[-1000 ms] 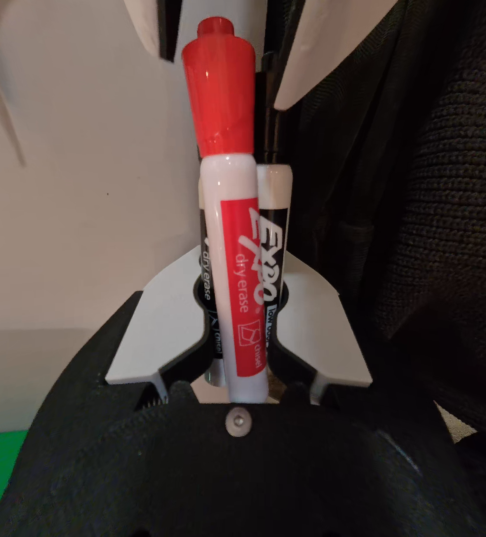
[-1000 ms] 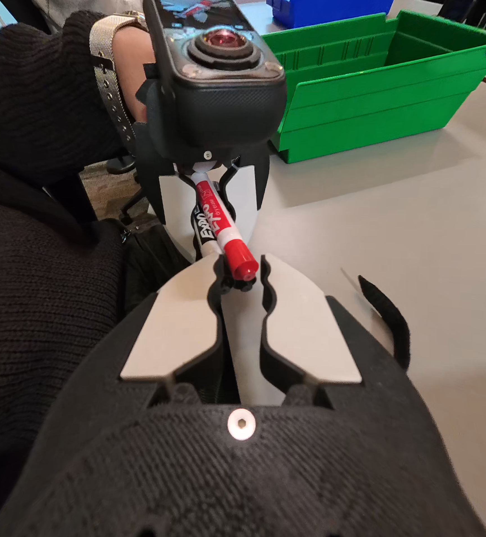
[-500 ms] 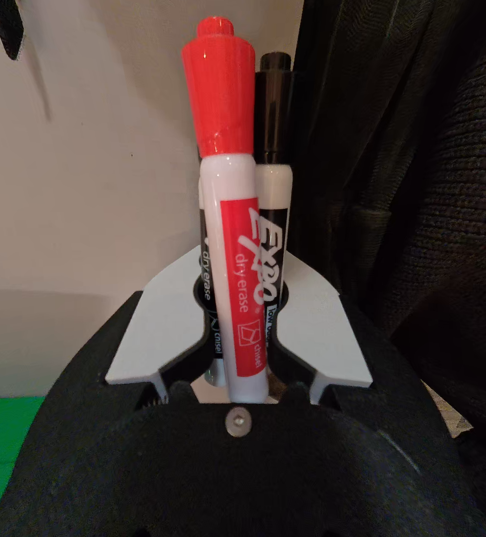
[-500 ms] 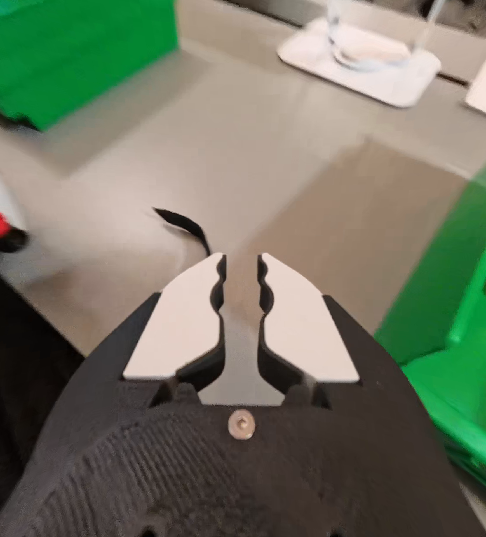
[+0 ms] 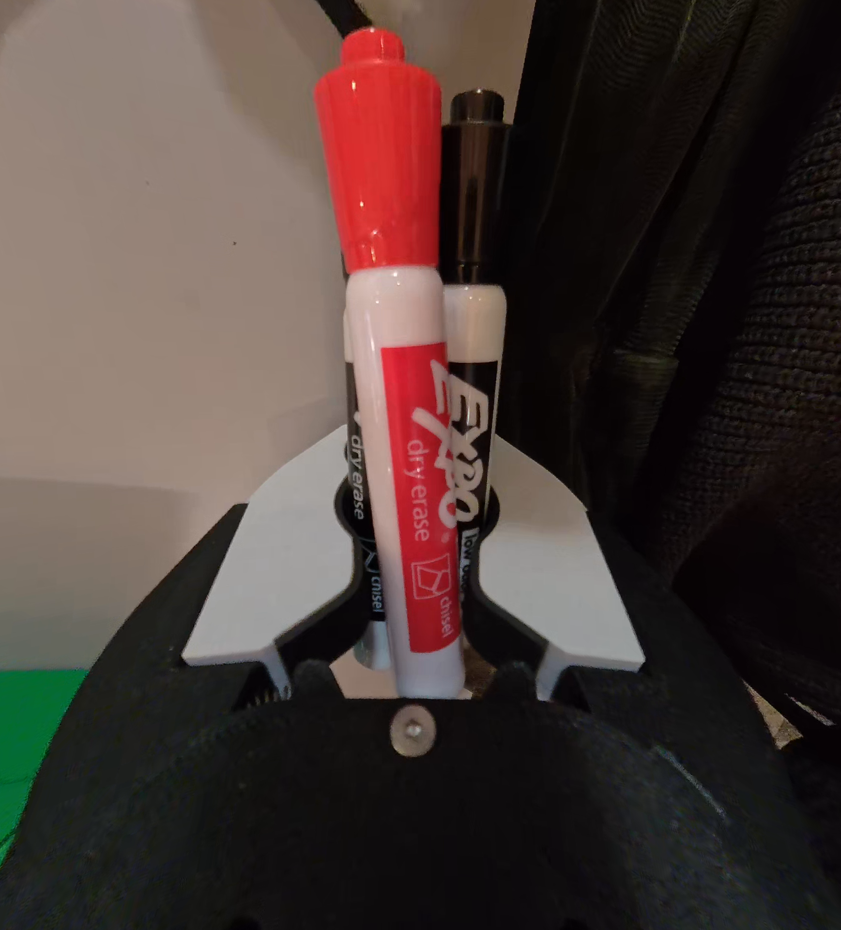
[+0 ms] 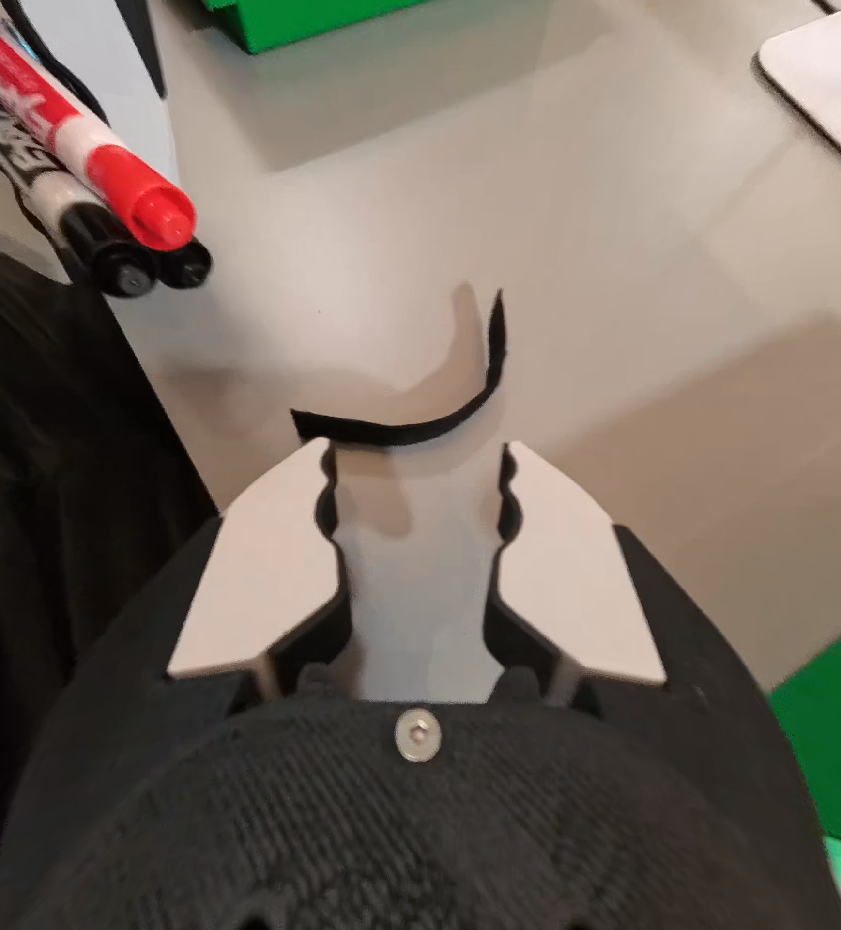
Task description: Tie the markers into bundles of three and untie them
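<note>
Three capped markers (image 5: 408,402) clamped in left gripper (image 5: 415,503).

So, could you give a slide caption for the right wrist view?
Open right gripper above a black strap on the table; capped markers at upper left.

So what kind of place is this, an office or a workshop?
Probably an office or lab workbench set up for sorting: dry-erase markers clamped in the left hand-held gripper, green plastic storage bins on a plain grey tabletop, and a loose black strap.
</note>
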